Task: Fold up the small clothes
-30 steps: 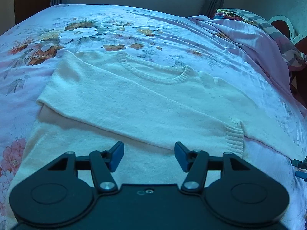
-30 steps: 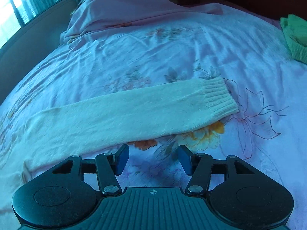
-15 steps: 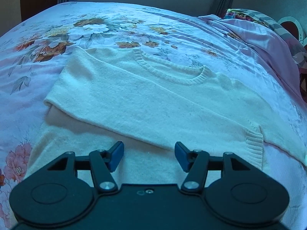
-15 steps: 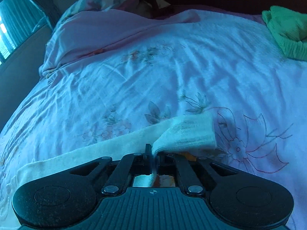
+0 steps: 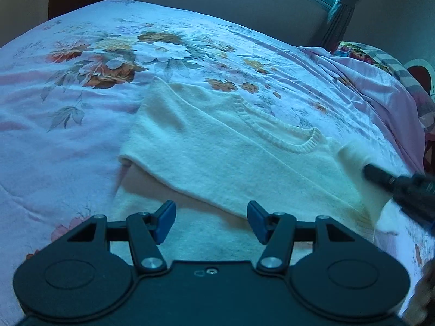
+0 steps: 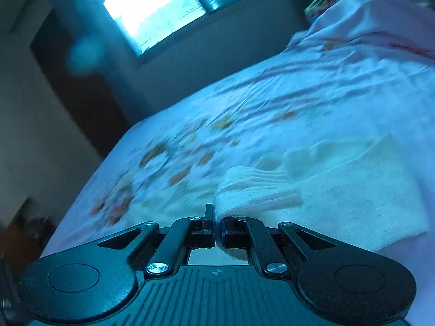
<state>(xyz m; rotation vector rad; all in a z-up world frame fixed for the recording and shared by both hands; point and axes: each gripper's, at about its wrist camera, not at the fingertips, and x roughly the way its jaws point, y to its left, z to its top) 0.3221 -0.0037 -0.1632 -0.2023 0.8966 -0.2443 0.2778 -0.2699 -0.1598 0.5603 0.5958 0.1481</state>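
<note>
Lying flat on a floral bedspread [image 5: 68, 141], a cream knit sweater [image 5: 231, 163] points its ribbed neckline [image 5: 282, 135] toward the far side of the bed, its body running lengthwise from the near edge of the left wrist view up toward the flower print, with one sleeve already folded across the chest as a slanting band. The left gripper [image 5: 211, 222] hangs above the sweater's lower body, its blue-padded tongs standing apart with nothing between them. The right gripper [image 6: 216, 231] has its tongs pressed together on the ribbed cuff [image 6: 258, 190] of the other sleeve, the knit bunched just ahead of the pinch and the sleeve doubled back over the sweater's right shoulder. Wide bare bedspread lies to the left of the garment and beyond the neckline; on the right a rumpled pink quilt [image 5: 380, 89] rises near the sweater's shoulder, leaving less room on that side. The left wrist view takes in the whole garment and shows the right gripper only as a dark blurred tip entering at the right edge over a lifted fold of cream knit. The right wrist view, tilted and smeared, shows the clamped cuff up close, and beyond the bed a bright window [image 6: 152, 8] and a dark door [image 6: 78, 87], neither visible from the other camera.
</note>
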